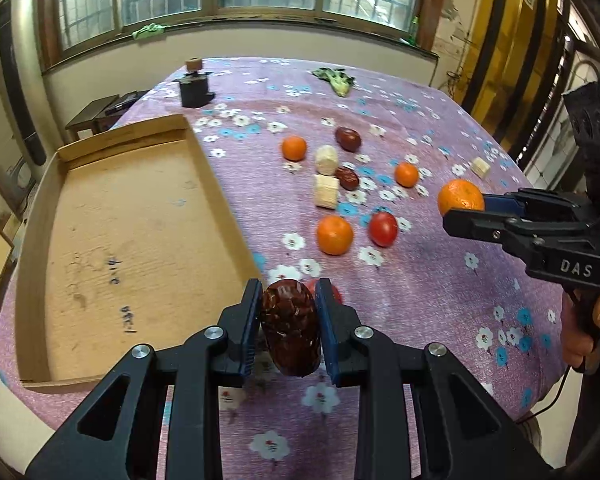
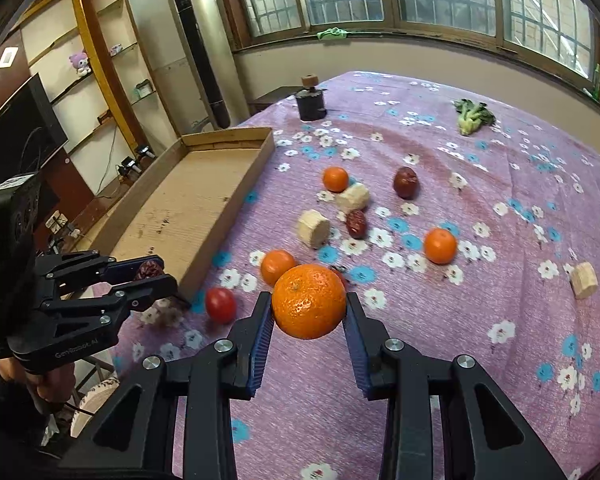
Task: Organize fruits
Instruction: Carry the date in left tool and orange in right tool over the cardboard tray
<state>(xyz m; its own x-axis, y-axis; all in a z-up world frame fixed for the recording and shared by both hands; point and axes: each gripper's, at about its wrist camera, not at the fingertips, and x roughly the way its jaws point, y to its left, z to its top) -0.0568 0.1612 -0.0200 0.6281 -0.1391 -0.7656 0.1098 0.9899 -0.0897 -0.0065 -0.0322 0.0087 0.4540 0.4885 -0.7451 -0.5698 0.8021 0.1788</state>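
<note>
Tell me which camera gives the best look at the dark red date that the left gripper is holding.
The left wrist view: the date fills the foreground, clamped between the left gripper's blue pads, wrinkled skin clear. The right wrist view shows only a small sliver of it between the fingers, beside the cardboard tray.

Cloth (image 2: 440,360): purple, printed with white and blue flowers, spread over the desk.
Black device (image 2: 310,102): stood near the far left corner of the desk, topped by a brown spool.
Leafy green vegetable (image 2: 473,116): laid near the far right edge.
Green rag (image 2: 332,33): left on the windowsill.
Tower fan (image 2: 202,44): stood beyond the desk's far left corner.
</note>
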